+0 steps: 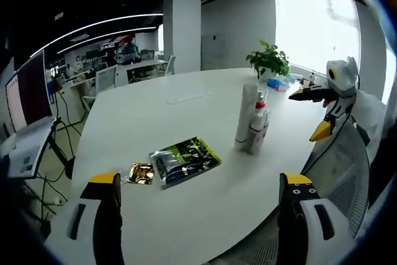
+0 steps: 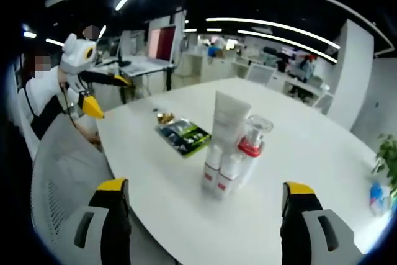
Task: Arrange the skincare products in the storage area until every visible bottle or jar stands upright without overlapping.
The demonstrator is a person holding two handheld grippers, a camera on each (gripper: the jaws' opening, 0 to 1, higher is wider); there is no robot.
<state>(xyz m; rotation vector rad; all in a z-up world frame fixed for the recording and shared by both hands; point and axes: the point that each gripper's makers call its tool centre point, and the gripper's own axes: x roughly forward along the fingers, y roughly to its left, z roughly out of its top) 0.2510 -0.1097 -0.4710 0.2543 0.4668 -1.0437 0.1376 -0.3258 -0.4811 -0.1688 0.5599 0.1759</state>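
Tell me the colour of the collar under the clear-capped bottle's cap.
Red; the bottle shows it best in the right gripper view.

We see a tall white plastic tube, a red-collared pump bottle and small white bottles upright, clustered together on the white counter.

The left gripper view looks from beyond one edge of the white table, along its own left gripper, across the tabletop toward a potted plant and bright window. The cluster of skincare bottles stands ahead and right of its jaws.

The right gripper view looks from the opposite side, along the right gripper; the bottles lie nearer, straight ahead.

Both views share the table, bottles, the green packet and gold sachet. Each view sights the opposing gripper.
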